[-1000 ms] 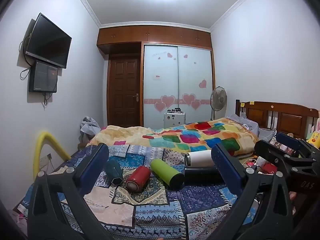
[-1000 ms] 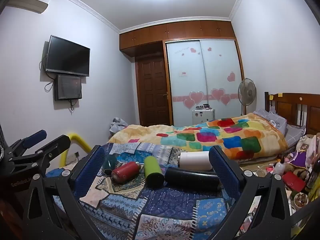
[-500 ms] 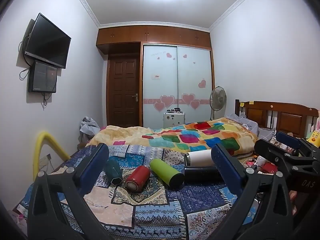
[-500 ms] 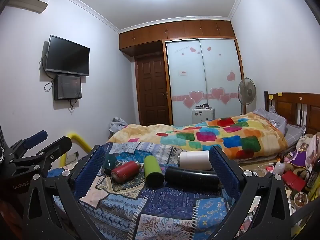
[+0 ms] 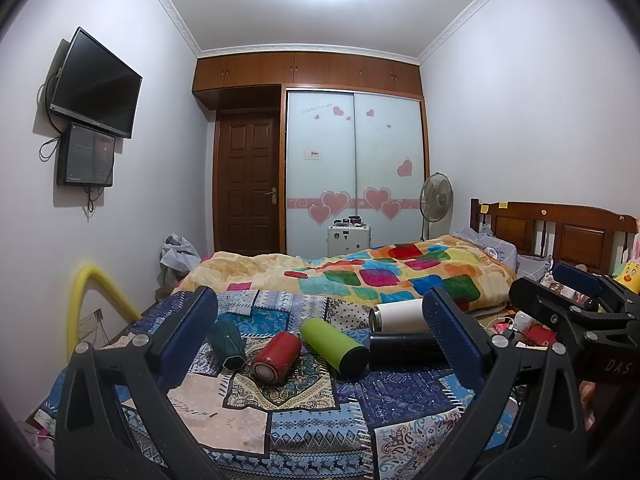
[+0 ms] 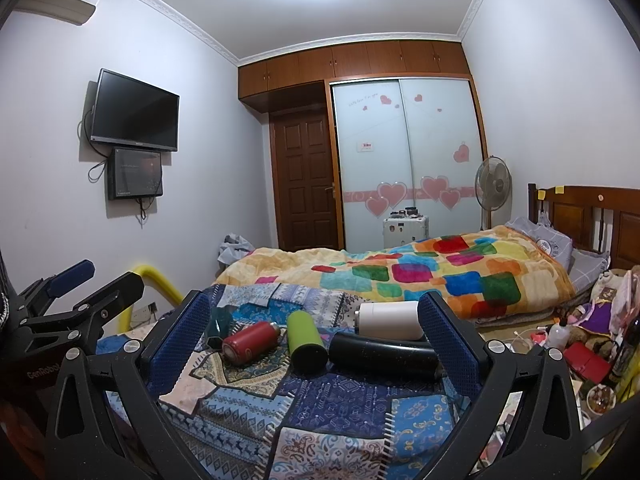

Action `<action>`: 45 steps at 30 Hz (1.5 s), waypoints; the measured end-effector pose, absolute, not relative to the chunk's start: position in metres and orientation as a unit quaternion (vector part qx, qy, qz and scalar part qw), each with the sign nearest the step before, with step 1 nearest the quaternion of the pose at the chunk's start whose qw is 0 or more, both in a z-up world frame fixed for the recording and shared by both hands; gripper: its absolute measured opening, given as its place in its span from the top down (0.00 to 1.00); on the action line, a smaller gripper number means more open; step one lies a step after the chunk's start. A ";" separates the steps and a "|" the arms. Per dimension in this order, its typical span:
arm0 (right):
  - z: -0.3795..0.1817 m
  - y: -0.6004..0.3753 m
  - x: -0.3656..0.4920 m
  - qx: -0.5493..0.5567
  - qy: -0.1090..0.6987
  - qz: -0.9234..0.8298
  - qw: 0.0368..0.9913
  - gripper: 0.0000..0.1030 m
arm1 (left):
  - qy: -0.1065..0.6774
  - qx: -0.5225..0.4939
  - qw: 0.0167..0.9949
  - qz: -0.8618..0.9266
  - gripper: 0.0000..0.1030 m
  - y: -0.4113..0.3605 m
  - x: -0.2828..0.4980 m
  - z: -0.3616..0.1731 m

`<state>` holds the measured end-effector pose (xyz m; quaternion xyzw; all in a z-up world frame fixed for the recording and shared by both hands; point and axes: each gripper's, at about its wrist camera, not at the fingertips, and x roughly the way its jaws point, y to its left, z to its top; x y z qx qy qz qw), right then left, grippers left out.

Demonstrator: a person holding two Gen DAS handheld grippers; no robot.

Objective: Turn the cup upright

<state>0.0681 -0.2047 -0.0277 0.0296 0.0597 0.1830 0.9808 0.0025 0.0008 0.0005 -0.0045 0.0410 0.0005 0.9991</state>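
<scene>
Several cups lie on their sides on a patchwork cloth [image 5: 280, 412]: a dark green faceted cup [image 5: 229, 346], a red one [image 5: 276, 360], a lime green one [image 5: 334, 344], a black one [image 5: 404, 353] and a white one [image 5: 398, 315]. They also show in the right wrist view: dark green [image 6: 219, 326], red [image 6: 250, 343], lime [image 6: 306, 340], black [image 6: 384, 354], white [image 6: 390, 320]. My left gripper [image 5: 320, 340] is open and empty, held back from the cups. My right gripper [image 6: 312, 340] is open and empty too. Each gripper shows at the edge of the other's view.
A bed with a colourful blanket [image 5: 380, 276] lies behind the cloth. A yellow curved tube [image 5: 94, 300] stands at the left. Clutter [image 6: 580, 352] lies on the floor at the right. A fan [image 6: 493, 184] and a wardrobe [image 6: 404, 160] stand at the back.
</scene>
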 end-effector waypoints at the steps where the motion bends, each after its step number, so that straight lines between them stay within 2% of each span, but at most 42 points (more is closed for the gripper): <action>1: -0.028 -0.205 0.068 0.030 0.060 0.183 0.981 0.00 | 0.041 -0.005 0.999 0.000 0.00 0.001 0.003 0.001; 45: -0.027 -0.205 0.068 0.027 0.060 0.183 0.981 0.00 | 0.039 -0.004 0.999 -0.002 0.00 -0.003 -0.001 -0.001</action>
